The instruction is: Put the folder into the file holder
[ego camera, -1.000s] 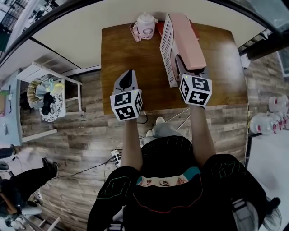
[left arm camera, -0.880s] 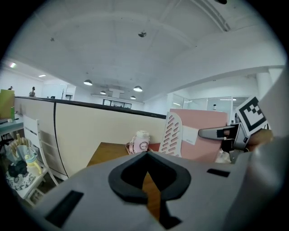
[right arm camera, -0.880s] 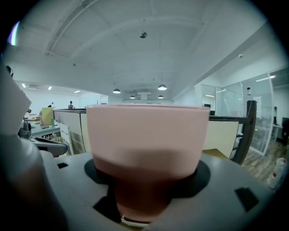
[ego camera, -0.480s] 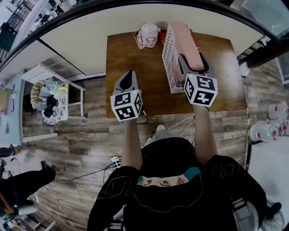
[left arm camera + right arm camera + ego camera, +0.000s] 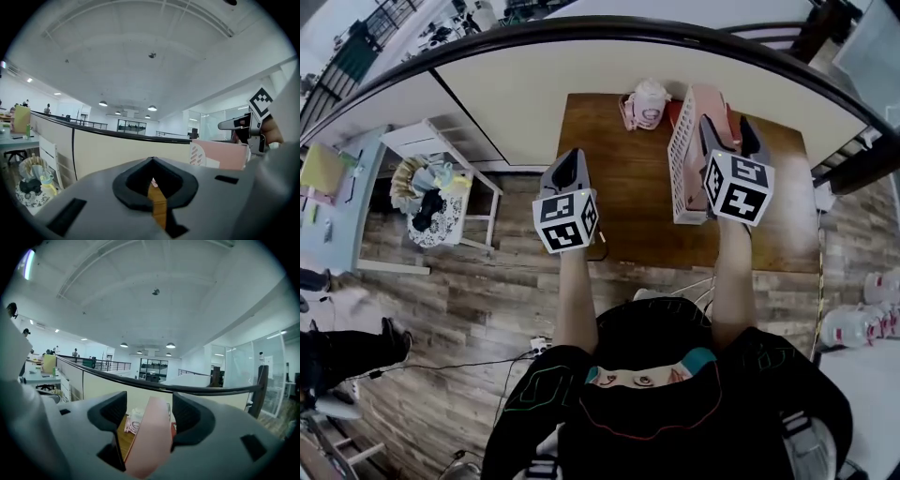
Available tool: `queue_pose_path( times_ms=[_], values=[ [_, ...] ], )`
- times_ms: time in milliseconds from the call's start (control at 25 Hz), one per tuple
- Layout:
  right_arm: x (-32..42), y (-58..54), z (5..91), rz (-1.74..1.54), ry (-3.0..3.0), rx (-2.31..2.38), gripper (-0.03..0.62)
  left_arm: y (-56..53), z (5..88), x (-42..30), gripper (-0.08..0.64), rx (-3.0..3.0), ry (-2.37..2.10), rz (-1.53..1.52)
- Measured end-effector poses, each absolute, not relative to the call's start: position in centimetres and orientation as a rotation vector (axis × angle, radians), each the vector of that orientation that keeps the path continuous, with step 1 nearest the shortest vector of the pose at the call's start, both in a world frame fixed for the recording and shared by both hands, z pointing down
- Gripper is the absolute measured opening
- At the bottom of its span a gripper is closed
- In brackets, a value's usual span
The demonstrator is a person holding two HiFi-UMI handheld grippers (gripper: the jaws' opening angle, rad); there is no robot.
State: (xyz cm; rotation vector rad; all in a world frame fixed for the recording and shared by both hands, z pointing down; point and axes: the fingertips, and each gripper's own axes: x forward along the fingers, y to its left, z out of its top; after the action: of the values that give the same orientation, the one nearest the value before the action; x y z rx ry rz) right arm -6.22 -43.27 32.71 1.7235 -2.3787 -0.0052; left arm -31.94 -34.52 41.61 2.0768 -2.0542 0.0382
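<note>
Pink and flat, the folder [image 5: 710, 98] stands on edge in the white slotted file holder [image 5: 682, 167] on the wooden counter [image 5: 623, 178], long axis running away from the person. On the right tool [image 5: 149, 409], the jaws have just been opening and straddle it without pressing; the left tool [image 5: 152, 161] is closed, empty.

The table [image 5: 628, 187] looks wood-grained, the folder [image 5: 710, 98] matt, the file holder [image 5: 682, 169] probably plastic.

the folder [image 5: 713, 99] stands in the file holder [image 5: 683, 173] on the right half of the table [image 5: 623, 192]; a jar [image 5: 647, 105] sits just left of it at the far edge, before the partition [image 5: 581, 80].
</note>
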Motion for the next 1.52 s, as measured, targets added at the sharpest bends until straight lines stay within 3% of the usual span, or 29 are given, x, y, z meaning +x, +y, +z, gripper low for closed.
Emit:
queue_pose_path(
  times_ms=[240,280,400,440,920,1160,1520],
  values=[
    [-10.3,-43.5,29.2,-0.146,-2.483,1.621,0.299,-34.0,39.8,-34.6,-0.003,2.025,-2.149,0.008],
    [-11.1,-43.3,29.0,-0.155,-2.519,1.593,0.265,-33.9,39.6,-34.9,-0.003,2.016,-2.162,0.002],
    [-13.4,-42.7,28.9,-0.153,-2.615,1.506,0.047,-33.4,39.1,-35.7,-0.003,1.994,-2.193,-0.009],
    [-14.2,-42.5,29.0,-0.141,-2.644,1.467,0.029,-33.2,39.0,-36.0,-0.003,1.987,-2.203,-0.010],
    [-23.0,-38.3,36.0,0.194,-2.889,1.075,0.003,-30.4,40.7,-37.3,-0.003,1.900,-2.260,0.044],
    [-22.3,-38.0,42.1,0.258,-2.742,1.097,0.003,-29.8,42.9,-36.4,-0.003,1.898,-2.207,0.087],
    [-20.9,-36.8,42.4,0.232,-2.718,1.147,0.003,-28.7,44.6,-35.1,-0.003,1.930,-2.159,0.117]
  ],
)
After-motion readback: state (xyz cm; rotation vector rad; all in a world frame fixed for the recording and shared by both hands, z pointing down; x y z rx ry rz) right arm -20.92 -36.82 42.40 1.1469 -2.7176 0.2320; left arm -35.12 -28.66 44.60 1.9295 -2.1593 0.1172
